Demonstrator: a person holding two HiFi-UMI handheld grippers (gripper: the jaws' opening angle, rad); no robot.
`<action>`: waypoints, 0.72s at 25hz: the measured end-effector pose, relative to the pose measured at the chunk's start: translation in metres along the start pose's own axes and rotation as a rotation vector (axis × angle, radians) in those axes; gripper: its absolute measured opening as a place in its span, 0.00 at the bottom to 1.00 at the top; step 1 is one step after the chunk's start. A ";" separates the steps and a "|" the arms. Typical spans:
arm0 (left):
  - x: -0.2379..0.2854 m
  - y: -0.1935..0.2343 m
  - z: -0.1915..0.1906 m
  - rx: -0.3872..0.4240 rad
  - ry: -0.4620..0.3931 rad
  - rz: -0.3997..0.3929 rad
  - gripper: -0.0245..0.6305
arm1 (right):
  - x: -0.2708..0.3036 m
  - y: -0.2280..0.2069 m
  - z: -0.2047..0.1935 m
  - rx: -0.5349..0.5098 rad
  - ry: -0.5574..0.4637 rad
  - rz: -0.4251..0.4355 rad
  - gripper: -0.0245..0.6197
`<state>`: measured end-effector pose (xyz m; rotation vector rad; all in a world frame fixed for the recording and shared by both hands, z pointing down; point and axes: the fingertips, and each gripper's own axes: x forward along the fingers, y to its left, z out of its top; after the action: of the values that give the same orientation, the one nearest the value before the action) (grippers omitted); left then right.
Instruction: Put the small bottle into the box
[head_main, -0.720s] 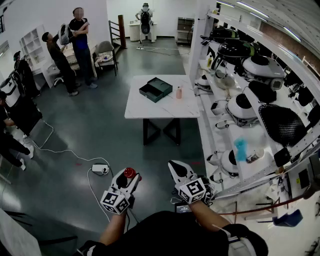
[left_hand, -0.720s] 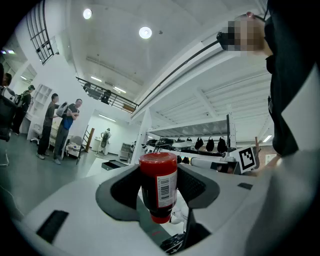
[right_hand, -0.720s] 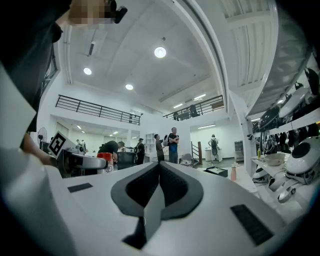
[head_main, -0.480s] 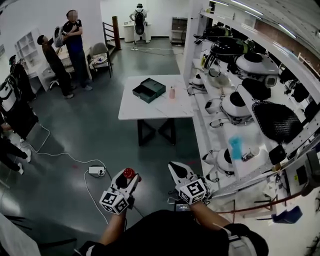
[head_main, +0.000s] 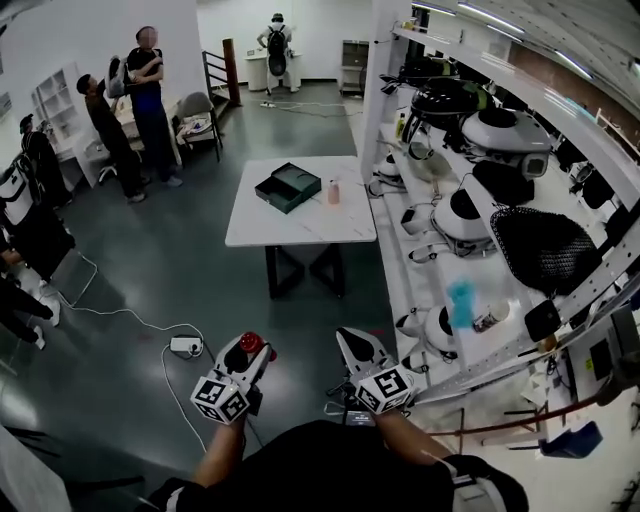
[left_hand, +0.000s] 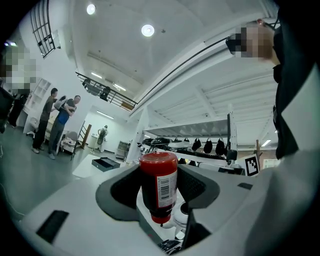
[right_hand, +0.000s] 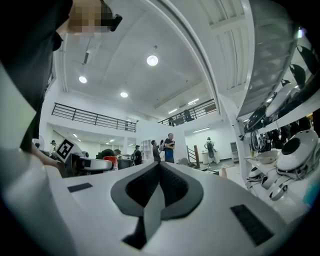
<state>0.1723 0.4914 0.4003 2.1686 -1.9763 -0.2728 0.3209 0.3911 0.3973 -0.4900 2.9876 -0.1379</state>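
Note:
A small red bottle with a barcode label stands between the jaws of my left gripper, which is shut on it; its red end shows in the head view. My right gripper is beside it, jaws shut with nothing between them. Both are held level over the floor, far from the white table. On that table lies an open dark green box, with a small pink bottle just to its right. The box also shows small in the left gripper view.
White shelving with robot heads and dark helmets runs along the right. A power strip and its cable lie on the grey floor to the left. Several people stand at the far left, another at the back.
The view has advanced: the table with the box has slid leftward and come nearer in the head view. Both grippers keep their places, the left still on the red bottle.

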 end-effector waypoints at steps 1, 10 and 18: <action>0.002 -0.003 -0.001 0.000 0.003 -0.003 0.40 | -0.001 -0.002 -0.001 0.001 0.001 0.008 0.09; 0.014 -0.014 -0.015 -0.023 -0.004 0.015 0.40 | 0.000 -0.024 -0.024 0.004 0.079 0.025 0.09; 0.047 0.025 -0.014 -0.013 0.005 0.036 0.40 | 0.050 -0.053 -0.030 -0.016 0.068 0.027 0.09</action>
<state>0.1562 0.4430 0.4207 2.1214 -2.0029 -0.2732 0.2870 0.3267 0.4279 -0.4548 3.0629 -0.1318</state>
